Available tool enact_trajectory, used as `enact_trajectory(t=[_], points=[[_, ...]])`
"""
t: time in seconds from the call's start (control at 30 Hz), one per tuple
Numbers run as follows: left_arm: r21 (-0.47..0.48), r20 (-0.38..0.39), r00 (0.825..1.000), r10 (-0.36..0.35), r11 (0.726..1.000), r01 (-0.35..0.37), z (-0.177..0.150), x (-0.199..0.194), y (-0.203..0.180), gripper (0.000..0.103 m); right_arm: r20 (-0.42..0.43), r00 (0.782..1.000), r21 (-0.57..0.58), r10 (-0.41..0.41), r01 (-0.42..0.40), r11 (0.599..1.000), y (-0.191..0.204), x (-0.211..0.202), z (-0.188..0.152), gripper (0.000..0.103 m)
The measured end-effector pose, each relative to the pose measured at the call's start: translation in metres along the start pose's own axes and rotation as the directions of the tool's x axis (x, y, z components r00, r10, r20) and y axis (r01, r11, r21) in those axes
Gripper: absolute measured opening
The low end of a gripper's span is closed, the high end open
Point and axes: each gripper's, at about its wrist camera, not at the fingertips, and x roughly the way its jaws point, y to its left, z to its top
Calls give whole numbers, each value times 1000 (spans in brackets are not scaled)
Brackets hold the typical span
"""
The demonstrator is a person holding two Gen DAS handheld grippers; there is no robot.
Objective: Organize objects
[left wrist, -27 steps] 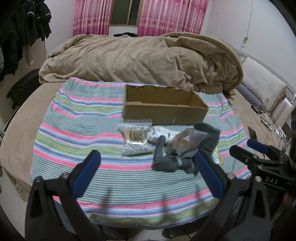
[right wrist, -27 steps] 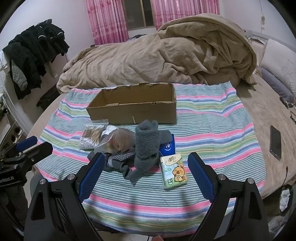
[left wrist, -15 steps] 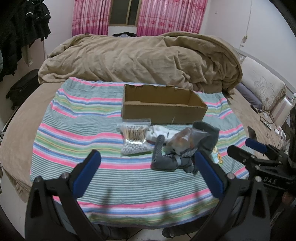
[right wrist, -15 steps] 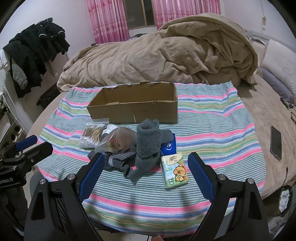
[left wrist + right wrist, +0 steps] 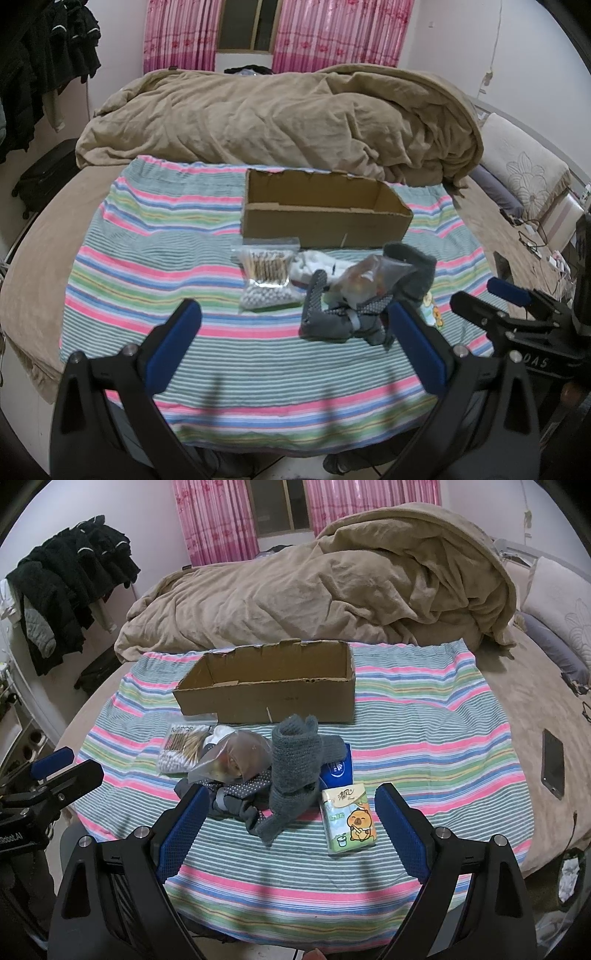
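Observation:
An open cardboard box (image 5: 325, 212) (image 5: 269, 686) stands on a striped cloth. In front of it lies a heap: a bag of cotton swabs (image 5: 266, 275) (image 5: 181, 749), a clear plastic bag (image 5: 369, 277) (image 5: 232, 757), a grey knitted item (image 5: 295, 760) (image 5: 413, 269), dotted grey socks (image 5: 332, 317) (image 5: 240, 794), a blue pack (image 5: 338, 768) and a tissue pack with a cartoon animal (image 5: 349, 816). My left gripper (image 5: 291, 332) is open and empty, near the cloth's front edge. My right gripper (image 5: 288, 812) is open and empty, in front of the heap.
A crumpled tan duvet (image 5: 277, 114) fills the bed behind the box. A phone (image 5: 553, 762) lies on the bed to the right. Dark clothes (image 5: 70, 590) hang at the left. A pillow (image 5: 524, 170) is at the far right.
Both grippers have crept slightly forward toward the heap; both stay open and nothing on the cloth has moved.

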Motion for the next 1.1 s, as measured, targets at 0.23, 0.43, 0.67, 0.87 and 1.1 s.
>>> enact_trajectory(t=[0.23,0.43,0.67,0.87,1.1], points=[[-9,18,1000,-6,1000,6,1,-2,0,102,-3,1000,1,2,-2,1000,0,3,-1,93],[-12,30,1000,-3,1000,4,3,-5,1,102,-2,1000,0,3,-3,1000,1,2,-1,93],[-20,41,999,-2,1000,3,5,-8,4,102,-5,1000,-3,14,-14,1000,1,4,2,93],[-25,34,999,-3,1000,4,4,-5,5,102,-8,1000,-2,15,-15,1000,0,4,3,93],[-29,13,1000,-6,1000,7,5,9,5,102,-23,1000,-1,11,-11,1000,-7,11,5,93]])
